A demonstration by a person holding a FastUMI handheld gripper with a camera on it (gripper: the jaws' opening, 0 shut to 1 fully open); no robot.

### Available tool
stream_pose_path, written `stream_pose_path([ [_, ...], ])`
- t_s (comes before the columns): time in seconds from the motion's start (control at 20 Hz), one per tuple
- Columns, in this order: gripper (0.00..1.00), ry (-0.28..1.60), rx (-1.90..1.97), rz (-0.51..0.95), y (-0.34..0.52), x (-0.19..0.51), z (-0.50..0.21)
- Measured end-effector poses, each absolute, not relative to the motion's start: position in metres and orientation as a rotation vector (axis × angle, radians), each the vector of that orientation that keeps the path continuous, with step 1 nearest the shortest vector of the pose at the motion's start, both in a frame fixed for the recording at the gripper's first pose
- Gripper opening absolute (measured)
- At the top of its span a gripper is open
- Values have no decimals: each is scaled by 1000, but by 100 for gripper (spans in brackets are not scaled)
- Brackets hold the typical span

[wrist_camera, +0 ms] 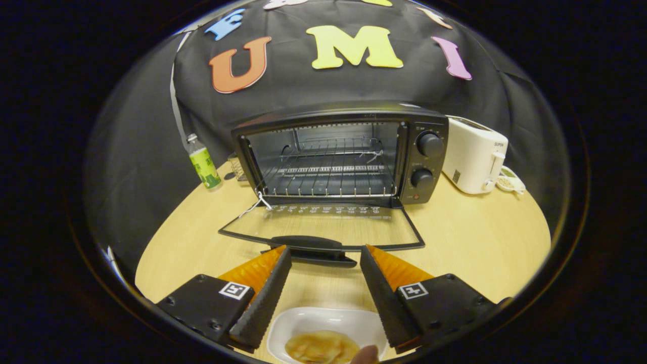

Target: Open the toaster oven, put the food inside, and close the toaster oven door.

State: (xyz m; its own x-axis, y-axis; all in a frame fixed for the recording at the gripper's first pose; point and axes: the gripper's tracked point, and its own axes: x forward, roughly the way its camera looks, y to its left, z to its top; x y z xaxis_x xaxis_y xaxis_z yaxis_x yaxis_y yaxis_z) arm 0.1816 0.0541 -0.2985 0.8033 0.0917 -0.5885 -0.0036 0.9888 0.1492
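A black toaster oven (343, 151) stands on the wooden table with its glass door (323, 227) folded down flat toward me, handle (311, 243) at the near edge. Its wire rack (328, 174) inside is bare. My gripper (323, 253) is open, its fingertips just short of the door handle, with nothing between them. Below and between the fingers lies a white dish (323, 326) holding a flat golden-brown piece of food (318, 348). A fingertip (365, 355) of a person touches the dish's near side.
A white toaster (472, 156) stands right of the oven, with a small white dish (510, 182) beside it. A clear bottle with a green label (203, 164) and a small glass (236, 168) stand left of the oven. The table's edge (146, 253) curves round on the left.
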Motion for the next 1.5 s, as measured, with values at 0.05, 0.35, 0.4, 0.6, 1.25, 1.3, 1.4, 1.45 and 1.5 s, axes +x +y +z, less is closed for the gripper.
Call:
stream_pose_path([
  [0.05,92,645,132,53,54,181,-302],
  [0.35,93,729,150,59,54,174,-324],
  [0.4,93,720,154,63,53,172,-322],
  [0.6,93,623,145,107,57,148,-290],
  [1.25,100,424,2,136,64,45,-311],
  [1.3,100,440,-5,132,63,43,-319],
  [1.4,100,480,-26,123,60,40,-332],
  [1.45,100,494,-32,119,58,41,-335],
  [1.5,100,500,-30,121,58,40,-336],
])
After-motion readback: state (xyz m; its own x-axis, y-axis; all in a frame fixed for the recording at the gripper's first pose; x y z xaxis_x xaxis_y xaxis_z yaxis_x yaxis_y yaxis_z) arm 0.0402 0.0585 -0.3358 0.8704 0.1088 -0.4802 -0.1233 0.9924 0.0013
